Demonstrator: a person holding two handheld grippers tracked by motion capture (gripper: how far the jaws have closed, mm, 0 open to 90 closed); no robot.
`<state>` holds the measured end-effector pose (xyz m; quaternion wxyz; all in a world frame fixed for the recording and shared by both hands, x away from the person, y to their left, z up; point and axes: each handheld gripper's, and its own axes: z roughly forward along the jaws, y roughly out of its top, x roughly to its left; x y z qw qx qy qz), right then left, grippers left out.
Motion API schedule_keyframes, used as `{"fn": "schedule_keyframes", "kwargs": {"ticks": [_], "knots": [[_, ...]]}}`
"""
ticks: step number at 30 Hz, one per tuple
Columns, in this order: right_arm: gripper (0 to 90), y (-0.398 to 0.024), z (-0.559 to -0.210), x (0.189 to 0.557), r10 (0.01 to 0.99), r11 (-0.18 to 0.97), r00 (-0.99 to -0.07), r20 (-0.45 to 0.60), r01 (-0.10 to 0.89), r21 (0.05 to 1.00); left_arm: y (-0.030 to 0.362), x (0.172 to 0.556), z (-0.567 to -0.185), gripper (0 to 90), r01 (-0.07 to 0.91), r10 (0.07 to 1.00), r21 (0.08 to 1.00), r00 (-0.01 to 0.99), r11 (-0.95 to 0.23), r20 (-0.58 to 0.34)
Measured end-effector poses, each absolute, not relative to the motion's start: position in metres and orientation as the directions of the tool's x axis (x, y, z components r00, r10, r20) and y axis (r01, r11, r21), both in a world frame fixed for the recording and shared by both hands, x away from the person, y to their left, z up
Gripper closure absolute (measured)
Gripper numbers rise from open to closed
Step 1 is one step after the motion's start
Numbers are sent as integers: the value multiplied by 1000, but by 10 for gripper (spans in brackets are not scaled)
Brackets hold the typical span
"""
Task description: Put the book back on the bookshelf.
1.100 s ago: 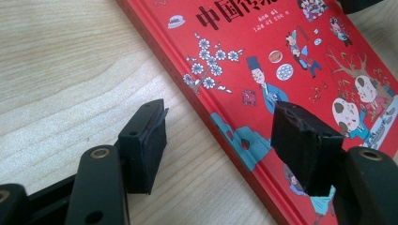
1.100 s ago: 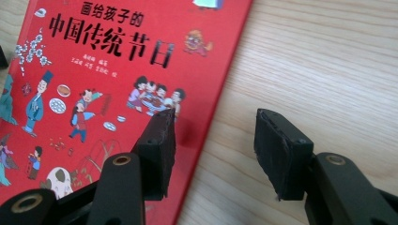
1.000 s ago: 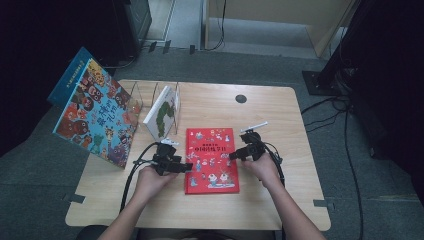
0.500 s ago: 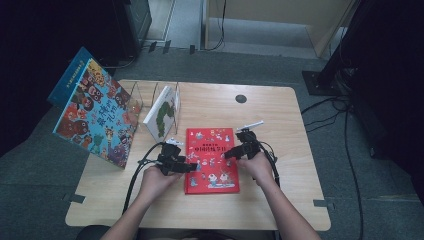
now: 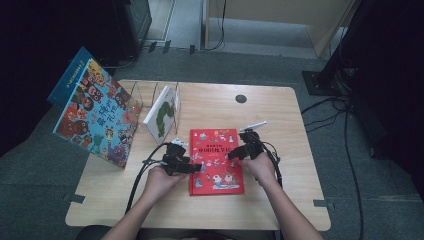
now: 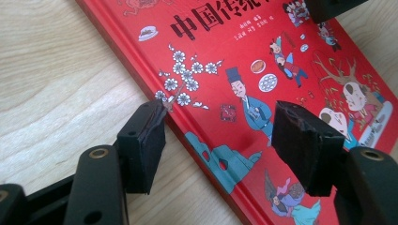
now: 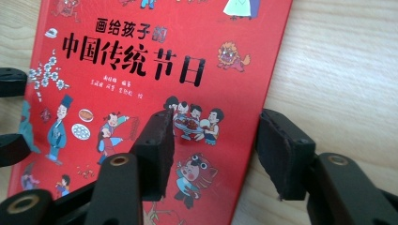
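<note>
Red picture book (image 6: 244,89) cut off by the top and bottom edges in the left gripper view, its title half lost, its lower part cropped in the right gripper view, cover lettering too small to read in the high view, person's forearms cut by the bottom edge.
</note>
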<state>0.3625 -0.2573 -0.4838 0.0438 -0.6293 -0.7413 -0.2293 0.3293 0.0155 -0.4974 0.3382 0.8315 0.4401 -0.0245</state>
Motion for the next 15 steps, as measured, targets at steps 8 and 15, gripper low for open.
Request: {"fn": "schedule_keyframes", "kwargs": {"ticks": [8,15], "knots": [[496,-262,-484,359,909,101,-204,365,954,281,15,330,-498,353,752,716,542,607,-375,-345],[507,-262,-474,357,908,93,-206,366,948,305,15,330,-498,354,769,725,536,584,-348,-366]]}}
